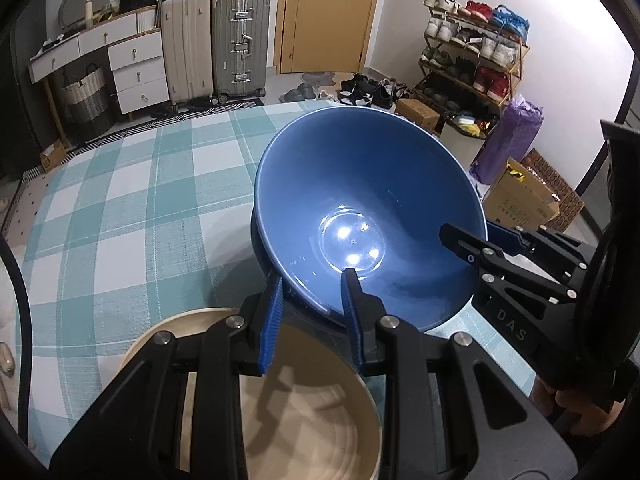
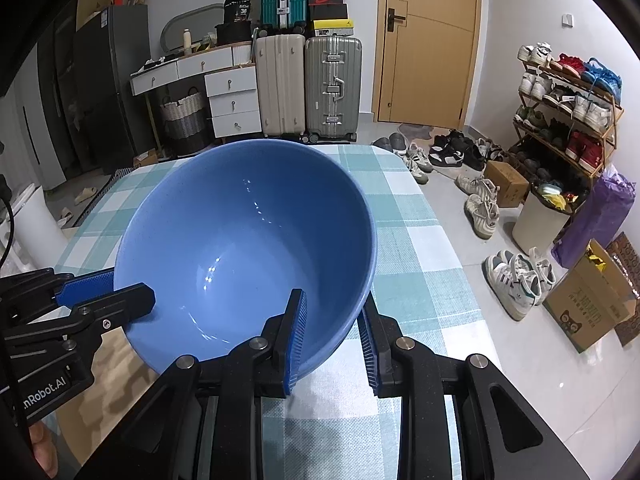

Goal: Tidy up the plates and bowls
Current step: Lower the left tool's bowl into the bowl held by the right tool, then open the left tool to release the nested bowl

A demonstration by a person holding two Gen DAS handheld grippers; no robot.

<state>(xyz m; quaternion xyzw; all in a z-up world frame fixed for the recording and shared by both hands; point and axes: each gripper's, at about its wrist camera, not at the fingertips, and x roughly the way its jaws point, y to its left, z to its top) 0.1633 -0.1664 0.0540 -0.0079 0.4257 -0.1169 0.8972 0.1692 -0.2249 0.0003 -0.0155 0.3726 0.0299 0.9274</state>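
A large blue bowl [image 1: 360,200] is tilted with its opening toward me over the teal checked tablecloth [image 1: 120,200]. My left gripper [image 1: 312,284] is shut on the bowl's near rim, one finger inside and one outside. My right gripper [image 2: 334,300] is shut on the rim of the same blue bowl [image 2: 248,232], a little further round. Each wrist view also shows the other tool: the right gripper [image 1: 460,240] at the bowl's right edge, the left gripper [image 2: 132,296] at its left edge. A beige round wooden plate [image 1: 320,420] lies just under the left gripper, and the same wooden plate [image 2: 108,364] shows at lower left.
The tablecloth [image 2: 420,260] ends close to the right of the bowl, with floor, scattered shoes [image 2: 516,280] and cardboard boxes [image 2: 588,308] beyond. Suitcases [image 2: 332,88], drawers and a door stand at the far wall. A shoe rack [image 1: 472,52] fills the right corner.
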